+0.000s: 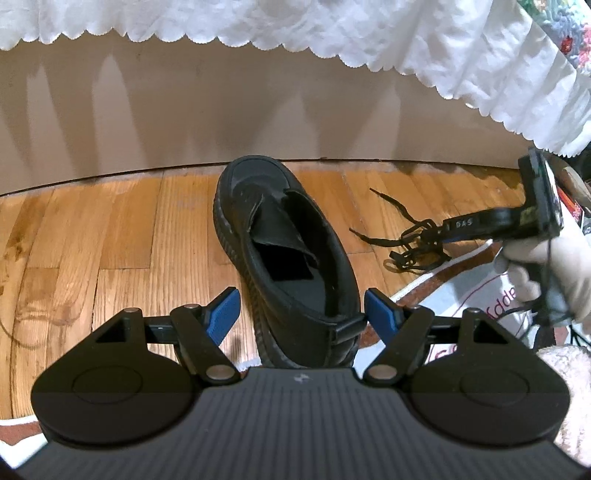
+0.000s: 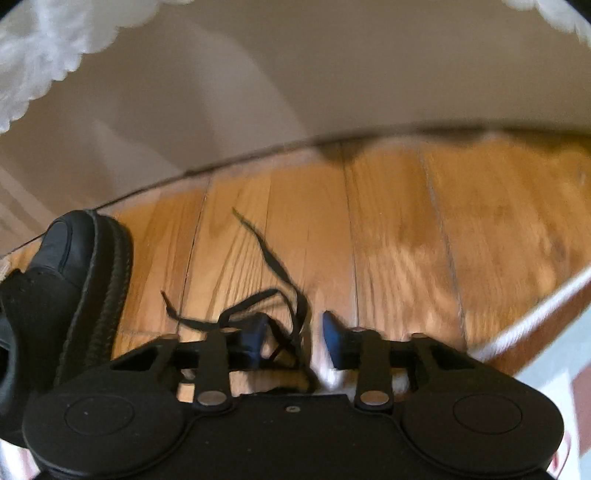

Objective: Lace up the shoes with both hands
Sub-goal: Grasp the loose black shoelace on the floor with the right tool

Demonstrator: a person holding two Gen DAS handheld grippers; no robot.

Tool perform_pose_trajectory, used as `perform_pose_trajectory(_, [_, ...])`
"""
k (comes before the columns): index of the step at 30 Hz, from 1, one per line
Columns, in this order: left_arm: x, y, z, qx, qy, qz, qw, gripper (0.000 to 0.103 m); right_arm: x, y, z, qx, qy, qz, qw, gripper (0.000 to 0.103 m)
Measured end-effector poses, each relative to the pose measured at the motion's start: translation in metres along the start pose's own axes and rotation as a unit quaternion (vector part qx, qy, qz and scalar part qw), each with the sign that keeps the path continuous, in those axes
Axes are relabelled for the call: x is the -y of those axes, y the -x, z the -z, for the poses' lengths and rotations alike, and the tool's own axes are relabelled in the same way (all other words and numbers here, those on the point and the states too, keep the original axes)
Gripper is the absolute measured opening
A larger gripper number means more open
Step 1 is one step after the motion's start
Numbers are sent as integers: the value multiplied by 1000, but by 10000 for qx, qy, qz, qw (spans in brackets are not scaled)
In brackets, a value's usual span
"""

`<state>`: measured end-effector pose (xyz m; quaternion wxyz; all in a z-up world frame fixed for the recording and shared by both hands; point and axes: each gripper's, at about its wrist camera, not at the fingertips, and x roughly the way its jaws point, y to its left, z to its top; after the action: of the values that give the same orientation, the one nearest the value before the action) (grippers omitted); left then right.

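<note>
A black unlaced shoe [image 1: 284, 240] stands on the wooden floor, toe toward the wall, tongue folded into its opening. My left gripper [image 1: 301, 308] is open, with its blue pads on either side of the heel. A loose black shoelace [image 1: 410, 236] lies in a tangle to the right of the shoe. In the right wrist view the shoelace [image 2: 273, 295] sits just ahead of and between the blue fingers of my right gripper [image 2: 295, 332], which is open and low over it. The shoe [image 2: 66, 280] shows at the left edge. A gloved hand [image 1: 546, 273] holds the right gripper [image 1: 443, 236].
A beige wall [image 1: 258, 110] runs close behind the shoe, with a white scalloped cloth [image 1: 332, 26] hanging above. A white-edged mat [image 2: 535, 314] lies at the right, and a printed bag [image 1: 480, 295] rests near the gloved hand. Bare wooden floor [image 1: 92, 240] spreads left of the shoe.
</note>
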<state>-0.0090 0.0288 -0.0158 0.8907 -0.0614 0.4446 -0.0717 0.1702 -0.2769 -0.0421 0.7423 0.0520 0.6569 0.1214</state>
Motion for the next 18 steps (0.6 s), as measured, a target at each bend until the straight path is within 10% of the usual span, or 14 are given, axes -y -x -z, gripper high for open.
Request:
perform_pose_trajectory(13, [7,0,7,44,-29,114,9999,74,-15,139,-17,2114,330,-173,9767,3])
perform_pose_trajectory(18, [8,7,7,288,36,271,9992,74,-54,153,-5,1740,1546,-658,9703,3])
